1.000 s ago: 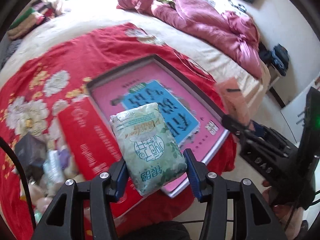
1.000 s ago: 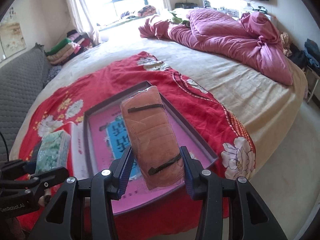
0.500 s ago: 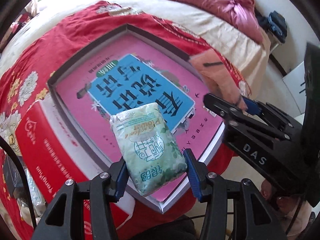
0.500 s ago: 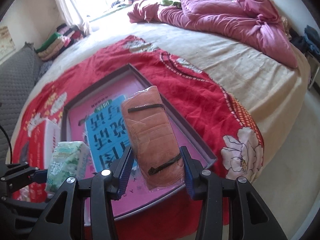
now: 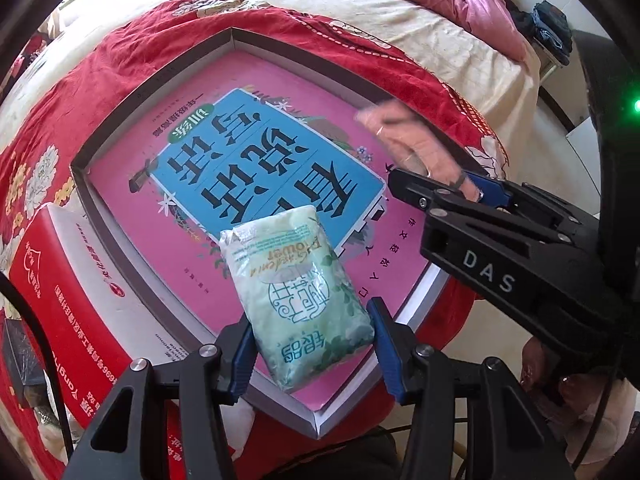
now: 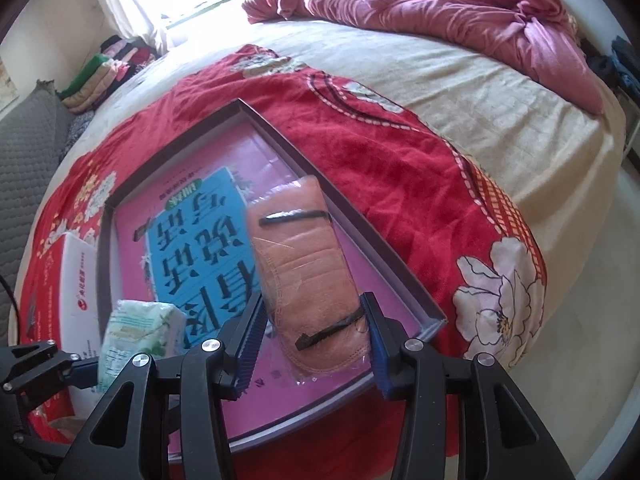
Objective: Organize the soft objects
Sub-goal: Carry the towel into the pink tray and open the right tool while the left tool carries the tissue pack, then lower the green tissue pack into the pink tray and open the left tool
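Note:
My left gripper [image 5: 310,344] is shut on a pale green tissue pack [image 5: 298,296] and holds it above the near corner of a shallow grey-rimmed box [image 5: 148,88] with a pink and blue book inside. My right gripper [image 6: 314,338] is shut on an orange packet of masks in clear wrap [image 6: 308,276] over the box's right side [image 6: 360,232]. The tissue pack also shows at lower left of the right wrist view [image 6: 140,332]. The orange packet also shows in the left wrist view [image 5: 412,144].
The box lies on a red flowered blanket [image 6: 384,160] over a cream bed. A red and white carton [image 5: 72,292] sits left of the box. A pink quilt [image 6: 460,12] is heaped at the back. Folded clothes [image 6: 104,76] are stacked far left.
Both grippers have moved forward and down toward the box with their packs still held. The box now fills more of both views.

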`<action>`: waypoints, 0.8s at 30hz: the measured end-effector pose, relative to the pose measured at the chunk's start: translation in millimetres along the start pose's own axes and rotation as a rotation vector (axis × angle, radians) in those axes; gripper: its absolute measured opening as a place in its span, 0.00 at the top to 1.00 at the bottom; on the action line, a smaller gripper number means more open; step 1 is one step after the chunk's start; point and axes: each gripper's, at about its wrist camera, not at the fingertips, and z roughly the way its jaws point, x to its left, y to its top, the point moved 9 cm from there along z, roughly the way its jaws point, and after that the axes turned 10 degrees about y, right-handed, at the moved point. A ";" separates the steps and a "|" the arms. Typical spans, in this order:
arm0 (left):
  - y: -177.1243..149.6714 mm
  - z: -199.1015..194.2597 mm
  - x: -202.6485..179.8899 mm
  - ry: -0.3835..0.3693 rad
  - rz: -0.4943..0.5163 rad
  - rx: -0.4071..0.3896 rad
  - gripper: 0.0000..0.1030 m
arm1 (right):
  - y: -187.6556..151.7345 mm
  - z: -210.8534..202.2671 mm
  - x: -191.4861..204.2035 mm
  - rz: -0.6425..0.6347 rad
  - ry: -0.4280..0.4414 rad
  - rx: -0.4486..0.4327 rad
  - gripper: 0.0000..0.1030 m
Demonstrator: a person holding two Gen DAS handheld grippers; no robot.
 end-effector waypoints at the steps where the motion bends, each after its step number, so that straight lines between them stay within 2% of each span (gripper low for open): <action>1: 0.1 0.4 -0.6 -0.002 -0.001 0.001 0.49 | 0.0 0.8 -0.5 0.001 -0.004 0.000 0.53; 7: -1.0 0.9 -1.1 0.010 0.007 0.001 0.48 | 0.3 -2.5 -0.5 0.002 -0.007 -0.010 0.53; 11: -1.9 2.2 -0.7 0.024 0.014 0.004 0.48 | 3.7 -11.4 -0.1 0.003 -0.008 -0.033 0.46; 24: -4.3 -2.5 0.0 0.019 0.013 -0.012 0.46 | 5.7 -28.1 -5.9 0.023 -0.024 -0.067 0.45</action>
